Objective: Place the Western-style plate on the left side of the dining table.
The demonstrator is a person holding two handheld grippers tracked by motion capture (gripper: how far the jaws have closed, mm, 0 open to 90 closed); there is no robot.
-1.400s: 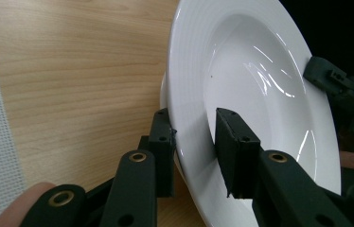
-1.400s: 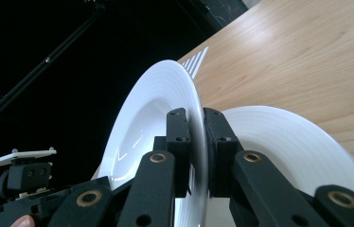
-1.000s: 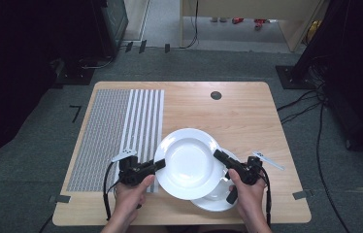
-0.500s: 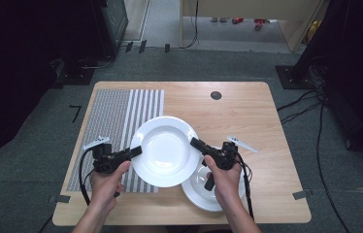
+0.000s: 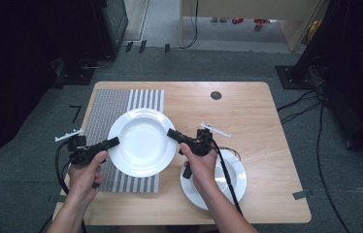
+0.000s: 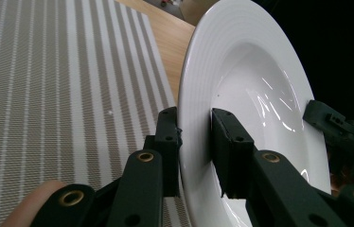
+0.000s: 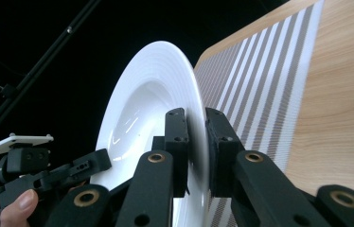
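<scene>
A white deep plate [image 5: 143, 142] hangs above the striped grey placemat [image 5: 109, 104], held by both grippers at opposite rims. My left gripper [image 5: 113, 141] is shut on its left rim; in the left gripper view the plate [image 6: 255, 90] stands on edge between the pads of my left gripper [image 6: 195, 142]. My right gripper [image 5: 171, 134] is shut on the right rim, and in the right gripper view my right gripper [image 7: 195, 142] pinches the plate's [image 7: 151, 99] rim. A second white plate [image 5: 233, 179] lies on the table under the right forearm.
The wooden table [image 5: 252, 111] has a dark round hole [image 5: 216, 95] near its far edge. The placemat [image 6: 47, 85] covers the table's left part. Cables [image 5: 305, 107] and dark equipment stand on the floor around the table.
Both grippers have carried the plate leftward, from over the second plate to above the placemat. The second plate is now mostly uncovered.
</scene>
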